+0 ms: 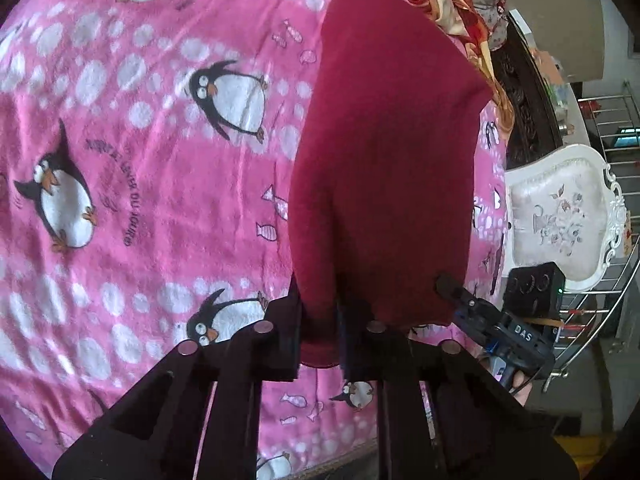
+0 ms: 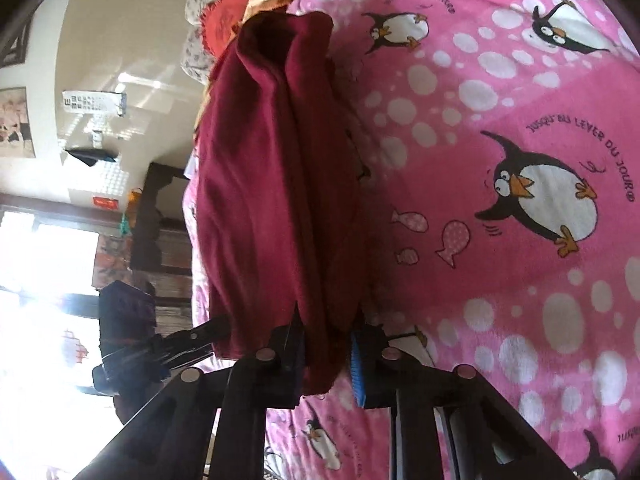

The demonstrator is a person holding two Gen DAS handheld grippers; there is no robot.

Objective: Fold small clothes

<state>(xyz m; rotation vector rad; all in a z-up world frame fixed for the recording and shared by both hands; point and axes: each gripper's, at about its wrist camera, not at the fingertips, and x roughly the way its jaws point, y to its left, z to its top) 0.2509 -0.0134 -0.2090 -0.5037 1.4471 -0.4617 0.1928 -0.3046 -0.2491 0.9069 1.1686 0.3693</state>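
Observation:
A dark red garment hangs lifted above the pink penguin blanket. My left gripper is shut on its near edge. In the left wrist view the right gripper pinches the same edge a little to the right. In the right wrist view my right gripper is shut on the garment, which drapes in folds away from the fingers. The left gripper shows at the left, clamped on the cloth's edge.
The pink penguin blanket covers the bed. A heap of patterned clothes lies at its far end. A white floral chair and a metal rack stand beside the bed.

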